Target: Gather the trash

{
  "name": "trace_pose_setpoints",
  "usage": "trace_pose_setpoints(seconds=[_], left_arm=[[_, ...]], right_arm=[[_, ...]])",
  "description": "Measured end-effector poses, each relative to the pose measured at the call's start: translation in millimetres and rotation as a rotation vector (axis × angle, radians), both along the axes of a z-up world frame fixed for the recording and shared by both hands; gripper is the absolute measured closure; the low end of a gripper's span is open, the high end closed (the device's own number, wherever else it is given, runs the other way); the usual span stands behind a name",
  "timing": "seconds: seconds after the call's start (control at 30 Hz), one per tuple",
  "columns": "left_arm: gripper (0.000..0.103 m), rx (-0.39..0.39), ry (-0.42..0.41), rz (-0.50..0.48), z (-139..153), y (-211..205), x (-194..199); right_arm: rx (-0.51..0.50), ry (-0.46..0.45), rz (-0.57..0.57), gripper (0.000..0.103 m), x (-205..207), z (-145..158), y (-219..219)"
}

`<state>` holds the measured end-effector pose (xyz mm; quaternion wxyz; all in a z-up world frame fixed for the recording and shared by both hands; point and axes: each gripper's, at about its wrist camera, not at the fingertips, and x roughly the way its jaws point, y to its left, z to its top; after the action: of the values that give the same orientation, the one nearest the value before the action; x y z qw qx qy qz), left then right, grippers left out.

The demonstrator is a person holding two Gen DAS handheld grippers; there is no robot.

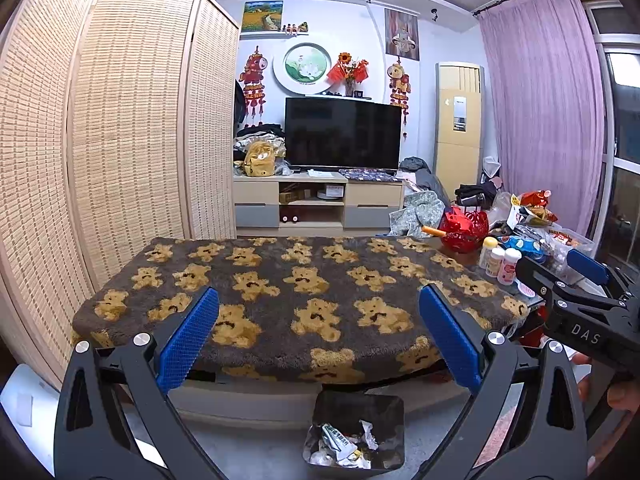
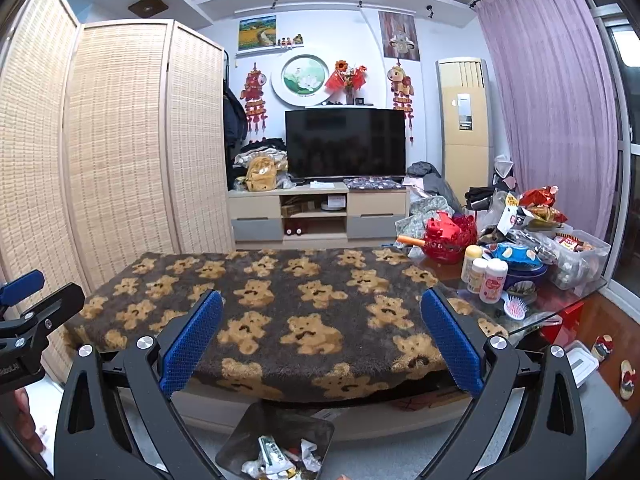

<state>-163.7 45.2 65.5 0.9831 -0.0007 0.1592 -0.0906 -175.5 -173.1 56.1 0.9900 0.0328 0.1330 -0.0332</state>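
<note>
A black trash bin (image 1: 356, 432) stands on the floor below the table's front edge, holding crumpled paper and wrappers (image 1: 344, 444); it also shows in the right wrist view (image 2: 276, 444). My left gripper (image 1: 318, 336) is open and empty, held above the bin before the bear-print table cover (image 1: 280, 280). My right gripper (image 2: 320, 336) is open and empty, also in front of the cover (image 2: 304, 300). The right gripper also shows at the right of the left wrist view (image 1: 576, 280); the left gripper shows at the left of the right wrist view (image 2: 28, 304).
Clutter fills the table's right end: a red basket (image 2: 450, 238), white bottles (image 2: 486, 276), a blue tin (image 2: 520, 268), snack bags (image 2: 536, 204), a pink hairbrush (image 2: 516, 306). A bamboo screen (image 1: 100, 140) stands left. A TV (image 1: 342, 134) on a cabinet is behind.
</note>
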Motion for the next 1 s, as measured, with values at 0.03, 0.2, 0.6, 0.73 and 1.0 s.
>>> trace_pose_setpoints(seconds=[0.03, 0.2, 0.6, 0.73, 1.0], left_arm=[[0.008, -0.001, 0.003, -0.001, -0.6, 0.1, 0.6], [0.008, -0.013, 0.007, -0.002, -0.1, 1.9, -0.7], [0.008, -0.008, 0.004, 0.011, 1.5, 4.9, 0.6], [0.008, -0.008, 0.003, 0.010, 1.6, 5.2, 0.3], [0.008, -0.006, 0.005, 0.012, 1.6, 6.0, 0.9]], right_arm=[[0.004, 0.002, 0.002, 0.003, 0.5, -0.2, -0.5], [0.017, 0.004, 0.006, 0.003, 1.7, 0.2, -2.4], [0.015, 0.007, 0.007, 0.003, 5.0, -1.5, -1.3], [0.014, 0.007, 0.007, 0.003, 5.4, -1.7, -0.9], [0.017, 0.012, 0.009, 0.003, 7.6, -2.5, 0.6]])
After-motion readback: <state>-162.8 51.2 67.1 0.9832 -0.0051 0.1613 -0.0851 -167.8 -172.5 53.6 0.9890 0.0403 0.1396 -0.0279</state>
